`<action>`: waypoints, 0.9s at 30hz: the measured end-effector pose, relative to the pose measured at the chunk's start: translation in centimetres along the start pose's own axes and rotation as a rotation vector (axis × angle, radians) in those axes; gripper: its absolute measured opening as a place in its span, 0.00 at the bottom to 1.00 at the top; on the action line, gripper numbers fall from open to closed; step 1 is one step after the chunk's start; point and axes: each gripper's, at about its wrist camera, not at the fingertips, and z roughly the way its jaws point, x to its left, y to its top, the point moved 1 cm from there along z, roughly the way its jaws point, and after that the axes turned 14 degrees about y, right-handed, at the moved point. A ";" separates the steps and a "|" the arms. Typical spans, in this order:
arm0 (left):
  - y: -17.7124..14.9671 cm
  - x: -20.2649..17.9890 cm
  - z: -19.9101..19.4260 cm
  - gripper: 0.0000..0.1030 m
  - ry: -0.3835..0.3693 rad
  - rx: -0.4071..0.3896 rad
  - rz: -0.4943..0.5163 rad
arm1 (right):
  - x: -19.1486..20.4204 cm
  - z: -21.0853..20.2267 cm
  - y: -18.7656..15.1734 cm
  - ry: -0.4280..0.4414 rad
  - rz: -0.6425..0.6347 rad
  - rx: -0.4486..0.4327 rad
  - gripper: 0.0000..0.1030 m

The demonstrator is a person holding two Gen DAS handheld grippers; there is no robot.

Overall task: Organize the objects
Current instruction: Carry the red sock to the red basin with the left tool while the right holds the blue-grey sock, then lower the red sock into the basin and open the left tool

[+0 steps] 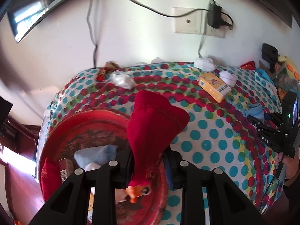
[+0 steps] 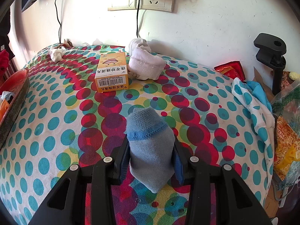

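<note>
- Left gripper (image 1: 148, 166): jaws drawn tight on a red sock (image 1: 153, 127). The sock stands up out of the fingers, its wide end flaring above them.
- The held red sock sits over the right part of a round red tray (image 1: 56, 131), which rests at the left end of the dotted tablecloth (image 1: 206, 140).
- Tray contents visible in the left wrist view: a pale blue sock (image 1: 97, 155), a second red cloth item (image 1: 48, 176) against the left wall of the tray, a printed packet with a barcode, and an orange toy-like piece (image 1: 138, 191) below the fingers. The toy is partly hidden, so its kind cannot be told.
- Right gripper (image 2: 151, 161): jaws partly closed, blue pads pressing both sides of a grey-blue sock (image 2: 150, 150) with a brighter blue band. The sock's toe hangs below the fingers, over the cloth.
- Right wrist view: an orange box (image 2: 112, 72) lies on the cloth near the wall, with a rolled white sock (image 2: 145, 63) just beside it on the right.
- A crumpled white tissue (image 2: 56, 53) lies further left near the wall.
- The tray edge shows at the far left of the right wrist view, well apart from the right gripper.
- A black clamp stand (image 2: 271, 56) stands at the right end of the table, beside red and yellow packets.
</note>
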 end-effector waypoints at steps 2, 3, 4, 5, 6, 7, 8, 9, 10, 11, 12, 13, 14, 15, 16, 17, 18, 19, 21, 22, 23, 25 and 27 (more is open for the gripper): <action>-0.1 1.0 -0.1 0.27 0.011 0.001 -0.007 | 0.3 0.2 0.1 -0.002 -0.001 0.000 0.38; -0.2 1.8 -0.2 0.27 0.022 -0.001 -0.018 | 0.1 0.0 0.0 -0.002 -0.001 0.000 0.38; -0.2 2.3 -0.2 0.27 0.032 0.000 -0.023 | 0.0 0.0 0.0 -0.003 -0.001 0.000 0.38; -0.2 2.8 -0.1 0.27 0.034 0.001 -0.023 | 0.1 0.0 0.0 -0.004 -0.001 0.000 0.38; -0.2 3.5 -0.1 0.27 0.038 0.002 -0.030 | 0.1 0.0 0.0 -0.004 -0.001 0.000 0.38; -0.3 4.4 0.0 0.27 0.052 0.004 -0.046 | 0.0 0.0 0.0 -0.005 -0.001 0.000 0.38; -0.3 4.8 0.1 0.27 0.055 0.008 -0.050 | 0.1 0.0 0.0 -0.006 -0.002 0.000 0.38; -0.4 5.5 0.3 0.27 0.057 0.012 -0.058 | 0.2 0.2 0.0 -0.007 -0.002 0.000 0.38; -0.5 6.5 0.5 0.27 0.070 0.017 -0.074 | 0.0 0.0 -0.1 -0.007 -0.001 0.000 0.38; -0.6 6.9 0.7 0.27 0.079 0.022 -0.077 | 0.0 -0.1 -0.1 -0.007 -0.001 0.000 0.38; -0.7 7.7 1.2 0.27 0.093 0.032 -0.083 | -0.2 -0.2 -0.1 -0.007 -0.001 0.000 0.38; -0.8 8.3 1.5 0.27 0.109 0.038 -0.092 | -0.3 -0.3 -0.2 -0.008 -0.001 0.000 0.38; -0.8 8.8 1.8 0.27 0.116 0.044 -0.098 | -0.3 -0.3 -0.2 -0.009 -0.001 0.000 0.38; -0.9 9.4 2.2 0.27 0.119 0.053 -0.105 | -0.3 -0.4 -0.2 -0.010 -0.002 0.000 0.38; -1.0 10.1 2.6 0.27 0.128 0.059 -0.113 | -0.4 -0.4 -0.2 -0.010 -0.001 0.000 0.38; -1.1 10.6 3.0 0.27 0.140 0.066 -0.117 | -0.4 -0.4 -0.2 -0.010 -0.001 0.000 0.38; -1.2 11.2 3.5 0.27 0.150 0.078 -0.121 | -0.7 -0.7 -0.3 -0.009 0.001 0.000 0.38; -1.4 11.9 4.2 0.27 0.157 0.094 -0.130 | -0.8 -0.8 -0.4 -0.010 0.000 0.000 0.38; -1.6 12.7 5.1 0.27 0.168 0.114 -0.140 | -0.8 -0.8 -0.4 -0.011 0.000 0.000 0.38; -1.8 13.2 5.6 0.27 0.172 0.122 -0.143 | -0.8 -0.8 -0.4 -0.011 0.001 0.000 0.38; -1.9 13.6 6.0 0.27 0.180 0.128 -0.148 | -1.0 -1.0 -0.5 -0.011 0.001 0.000 0.38; -2.2 14.4 7.2 0.27 0.188 0.152 -0.163 | -1.1 -1.1 -0.5 -0.012 0.000 0.000 0.38; -2.1 15.2 8.1 0.27 0.195 0.164 -0.177 | -0.8 -0.8 -0.3 -0.013 0.000 0.000 0.38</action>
